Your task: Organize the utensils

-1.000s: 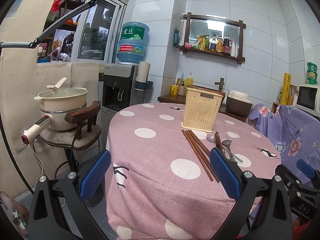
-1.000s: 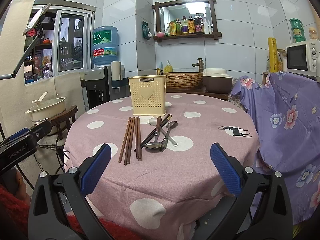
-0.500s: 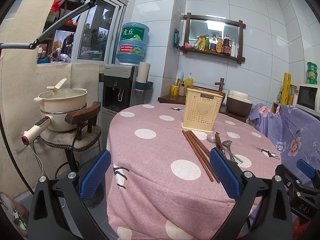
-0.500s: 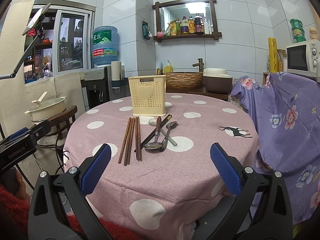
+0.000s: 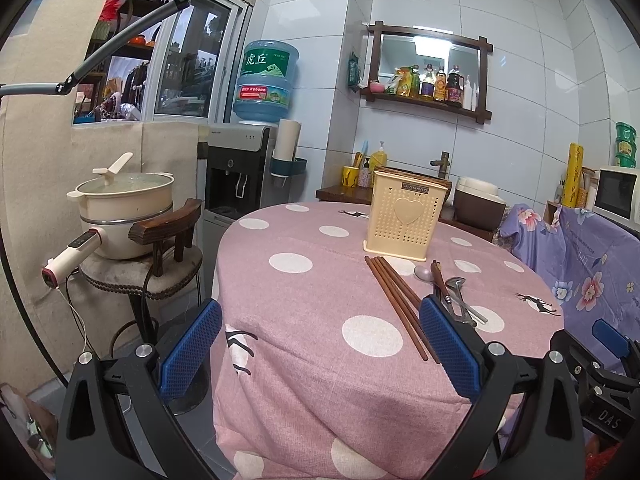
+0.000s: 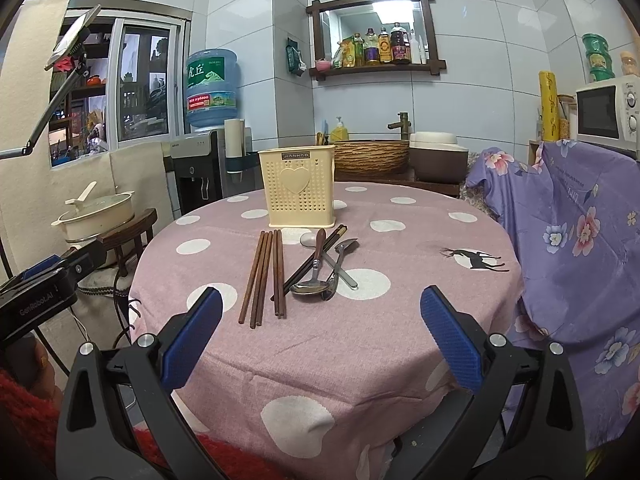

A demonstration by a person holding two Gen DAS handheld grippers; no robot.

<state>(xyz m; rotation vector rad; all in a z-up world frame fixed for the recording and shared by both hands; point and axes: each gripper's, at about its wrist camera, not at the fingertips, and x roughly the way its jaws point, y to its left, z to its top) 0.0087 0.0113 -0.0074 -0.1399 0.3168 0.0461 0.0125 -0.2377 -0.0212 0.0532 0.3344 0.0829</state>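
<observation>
Utensils loose on round pink polka-dot tabletop [image 6: 400,320], both tongs apart and empty.
Cream holder [image 6: 297,186] upright mid-tabletop; brown chopsticks [image 6: 266,276] just in front, spoons [image 6: 316,268] crossed beside them; left tongs [image 5: 320,354], right tongs [image 6: 320,336] near tabletop edge.

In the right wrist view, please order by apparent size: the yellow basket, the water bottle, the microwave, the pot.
1. yellow basket
2. water bottle and microwave: look alike; the microwave is cut by the edge, so no ranking
3. pot, smallest
</observation>
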